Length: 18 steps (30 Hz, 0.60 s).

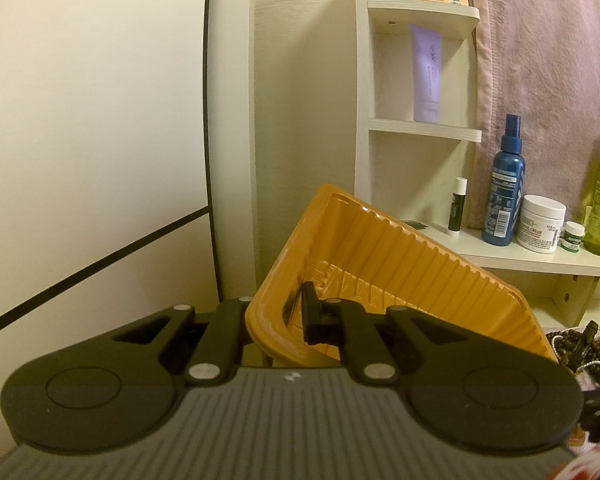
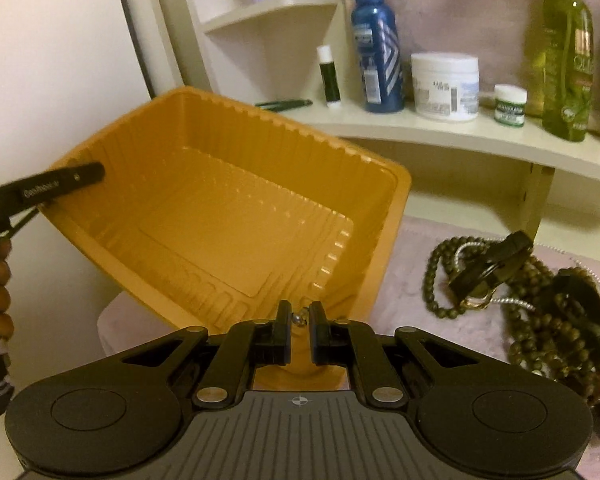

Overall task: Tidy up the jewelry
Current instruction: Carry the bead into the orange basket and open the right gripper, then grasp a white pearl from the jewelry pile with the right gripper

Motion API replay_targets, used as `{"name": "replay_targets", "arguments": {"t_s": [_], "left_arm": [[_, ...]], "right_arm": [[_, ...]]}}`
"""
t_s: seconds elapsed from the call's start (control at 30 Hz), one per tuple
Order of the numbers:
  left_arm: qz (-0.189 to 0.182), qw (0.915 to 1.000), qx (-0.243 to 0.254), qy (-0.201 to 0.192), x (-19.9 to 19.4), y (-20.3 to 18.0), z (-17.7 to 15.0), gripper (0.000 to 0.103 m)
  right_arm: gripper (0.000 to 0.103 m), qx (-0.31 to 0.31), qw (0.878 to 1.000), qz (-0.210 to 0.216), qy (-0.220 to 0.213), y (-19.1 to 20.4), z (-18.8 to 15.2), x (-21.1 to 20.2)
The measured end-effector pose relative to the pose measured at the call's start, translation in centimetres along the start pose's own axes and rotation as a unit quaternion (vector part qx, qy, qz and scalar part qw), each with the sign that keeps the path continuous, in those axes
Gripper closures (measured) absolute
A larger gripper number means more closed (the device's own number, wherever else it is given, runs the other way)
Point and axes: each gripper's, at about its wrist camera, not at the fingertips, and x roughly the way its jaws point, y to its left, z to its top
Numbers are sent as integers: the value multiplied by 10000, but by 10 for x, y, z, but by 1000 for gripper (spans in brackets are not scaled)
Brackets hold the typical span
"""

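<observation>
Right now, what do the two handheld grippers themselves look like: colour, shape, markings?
Both the left gripper and the right gripper are matte black, with a grey ribbed body, two round black discs, angled linkage arms with silver pivot pins, and blocky black fingertips. Each body carries a small white mark. White lettering, too blurred to read, shows on a left finger. No cables or sleeves visible.

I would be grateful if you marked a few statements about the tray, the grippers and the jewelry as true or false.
1. The orange tray is tilted and held at its rim by the left gripper. True.
2. The tray is full of necklaces. False: its inside looks empty.
3. The right gripper has a small metallic piece between its fingertips. True.
4. The dark bead necklaces lie on the shelf beside the bottles. False: they lie on the pink cloth below it.
5. The blue spray bottle lies on its side. False: it stands upright.
</observation>
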Motion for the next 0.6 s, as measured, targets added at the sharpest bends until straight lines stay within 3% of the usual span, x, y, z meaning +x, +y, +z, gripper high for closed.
{"name": "replay_targets", "arguments": {"t_s": [0.17, 0.33, 0.6], "left_arm": [[-4, 10000, -2, 1, 0, 0, 0, 94], [2, 10000, 4, -2, 0, 0, 0, 94], [-2, 10000, 18, 4, -1, 0, 0, 94]], "right_arm": [[92, 215, 9998, 6, 22, -4, -1, 4], [69, 322, 9992, 209, -128, -5, 1, -3], [66, 649, 9958, 215, -616, -22, -6, -42]]}}
